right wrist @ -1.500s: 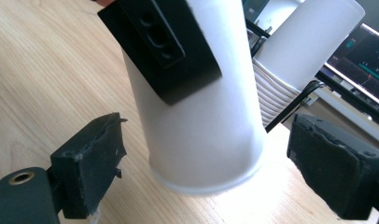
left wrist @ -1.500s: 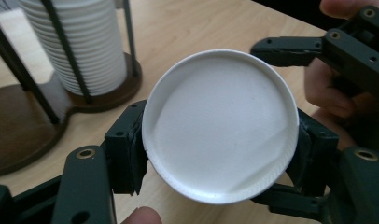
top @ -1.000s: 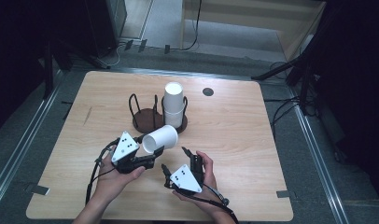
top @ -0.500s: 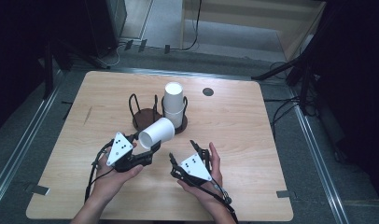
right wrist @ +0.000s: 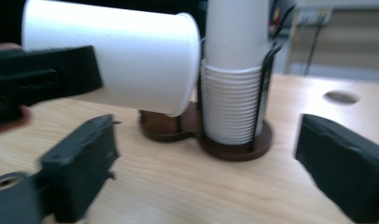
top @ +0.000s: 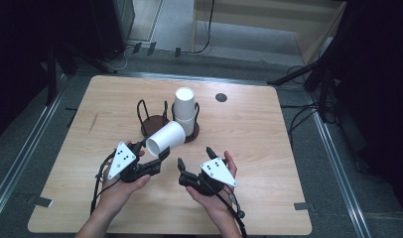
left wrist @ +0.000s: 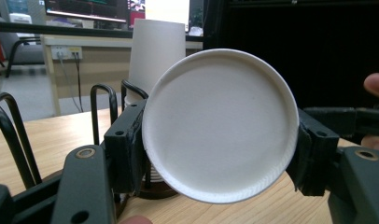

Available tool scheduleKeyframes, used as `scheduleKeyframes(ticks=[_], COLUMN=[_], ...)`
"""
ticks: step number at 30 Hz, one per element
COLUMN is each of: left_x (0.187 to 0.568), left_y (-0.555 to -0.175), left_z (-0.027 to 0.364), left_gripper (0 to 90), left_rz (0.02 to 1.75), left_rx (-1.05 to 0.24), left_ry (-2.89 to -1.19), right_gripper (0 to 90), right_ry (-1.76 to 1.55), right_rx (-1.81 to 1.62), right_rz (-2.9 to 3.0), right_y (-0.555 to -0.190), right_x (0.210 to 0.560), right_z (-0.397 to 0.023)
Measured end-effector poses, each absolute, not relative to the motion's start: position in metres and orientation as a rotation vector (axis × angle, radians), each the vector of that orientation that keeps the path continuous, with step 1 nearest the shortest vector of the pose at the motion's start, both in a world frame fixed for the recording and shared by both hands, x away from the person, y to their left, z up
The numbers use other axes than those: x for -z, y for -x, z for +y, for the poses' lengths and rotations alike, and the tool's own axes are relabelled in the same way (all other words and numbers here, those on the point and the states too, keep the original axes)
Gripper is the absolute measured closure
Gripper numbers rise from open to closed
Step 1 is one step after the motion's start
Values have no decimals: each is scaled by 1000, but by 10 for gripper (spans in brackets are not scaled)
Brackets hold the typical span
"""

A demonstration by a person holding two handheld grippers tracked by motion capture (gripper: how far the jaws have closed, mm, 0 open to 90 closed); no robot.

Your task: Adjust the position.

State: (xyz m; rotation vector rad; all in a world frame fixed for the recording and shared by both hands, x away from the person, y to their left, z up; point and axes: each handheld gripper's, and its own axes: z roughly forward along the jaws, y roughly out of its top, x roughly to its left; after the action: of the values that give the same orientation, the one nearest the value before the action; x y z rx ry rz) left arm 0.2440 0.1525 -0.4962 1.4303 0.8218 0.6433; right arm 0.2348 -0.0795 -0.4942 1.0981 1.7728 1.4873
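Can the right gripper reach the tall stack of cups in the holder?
Probably yes. The right gripper is open with nothing between its fingers, and bare table lies between it and the cup stack. The white cup held sideways by the left gripper sits off to one side.

No legible text or labels

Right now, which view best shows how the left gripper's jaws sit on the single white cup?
The left gripper view: the cup sits base-on, a pad pressing each side. The high view shows the cup on its side in the left gripper; the right gripper view shows its wall and rim.
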Motion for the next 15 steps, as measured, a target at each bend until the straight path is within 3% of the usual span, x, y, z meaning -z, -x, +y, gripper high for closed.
scheduleKeyframes(ticks=[2,15], left_x=[497,501], left_y=[-244,-244], left_z=[153,151], left_gripper=[331,332], left_rz=[824,817], left_rx=[-633,-603], left_ry=[-1423,-1373], right_gripper=[0,0], right_ry=[-1194,-1489], right_rx=[-1568,-1843], right_rz=[1778,1665], right_y=[-235,-235], right_x=[492,482], right_z=[-78,-80])
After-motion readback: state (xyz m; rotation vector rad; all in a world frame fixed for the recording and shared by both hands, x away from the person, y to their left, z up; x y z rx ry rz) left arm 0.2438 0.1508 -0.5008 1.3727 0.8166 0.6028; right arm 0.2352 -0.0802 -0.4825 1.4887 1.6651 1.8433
